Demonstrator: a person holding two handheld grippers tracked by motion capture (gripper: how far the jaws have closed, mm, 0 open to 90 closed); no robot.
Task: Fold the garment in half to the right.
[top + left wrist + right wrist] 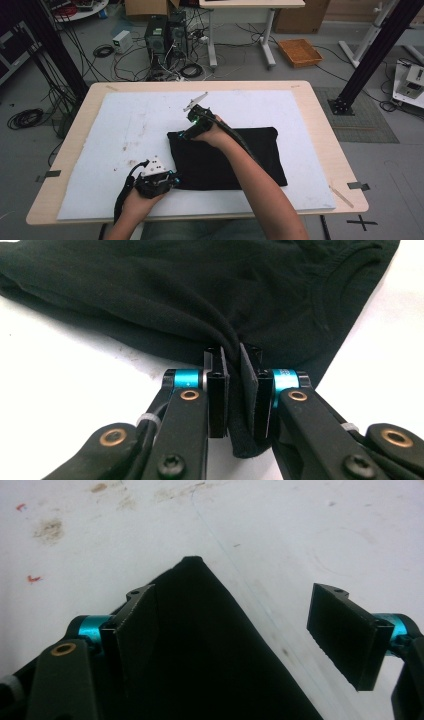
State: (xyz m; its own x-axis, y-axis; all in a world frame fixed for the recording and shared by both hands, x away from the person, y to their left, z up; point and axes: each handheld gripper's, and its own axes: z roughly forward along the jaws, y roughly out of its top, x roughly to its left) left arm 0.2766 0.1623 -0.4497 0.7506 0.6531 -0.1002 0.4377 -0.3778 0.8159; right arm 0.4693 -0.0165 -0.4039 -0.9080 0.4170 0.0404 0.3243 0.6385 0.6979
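Observation:
A black garment (235,160) lies folded flat on the white mat (135,125), its neckline (345,270) showing in the left gripper view. My left gripper (175,178) is at the garment's near left corner. It is shut on a bunched fold of the black cloth (200,290), which is pinched between its pads (218,390). My right gripper (185,133) is at the far left corner with its jaws wide open. The pointed corner of the cloth (200,645) lies between its pads (345,630), which stand apart from it.
The mat covers most of a wooden table (320,130) and carries brown stains (50,529). Bare mat stretches left of and beyond the garment. Past the table, the floor holds cables, computer towers (165,35) and an orange tray (300,52).

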